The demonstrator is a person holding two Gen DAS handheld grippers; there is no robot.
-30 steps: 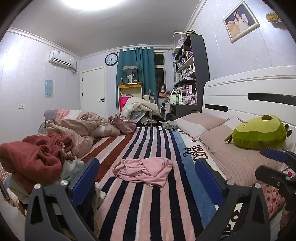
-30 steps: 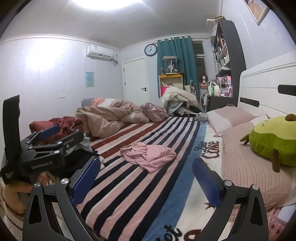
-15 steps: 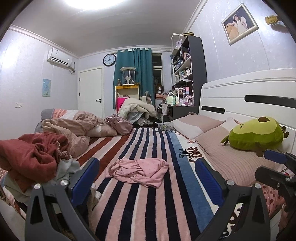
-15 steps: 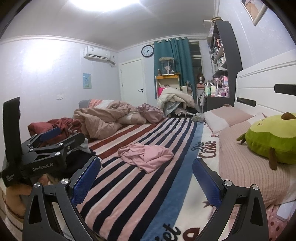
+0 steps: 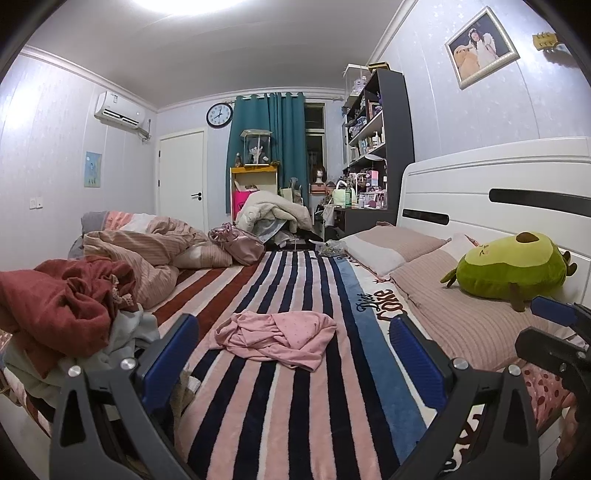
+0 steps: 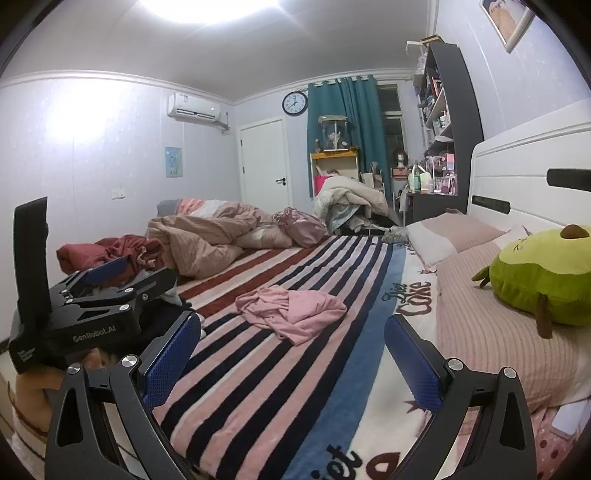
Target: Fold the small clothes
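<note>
Shelf (image 5: 373, 136) clutter far right: too small to identify. Picture frame (image 6: 508, 20) cut by top edge. Right gripper (image 5: 554, 332) cropped at right edge. Grey cloth under red clothes pile (image 5: 62, 299), mostly hidden.

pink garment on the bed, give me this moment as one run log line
stage: approach | left gripper: open, empty | right gripper: open, empty | pink garment: crumpled, unfolded, untouched on striped blanket

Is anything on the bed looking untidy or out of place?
Yes. A pink garment lies crumpled, unfolded, in the middle of the striped blanket. A heap of dark red clothes sits bunched at the bed's left edge. Nothing looks spilled or damaged.
</note>
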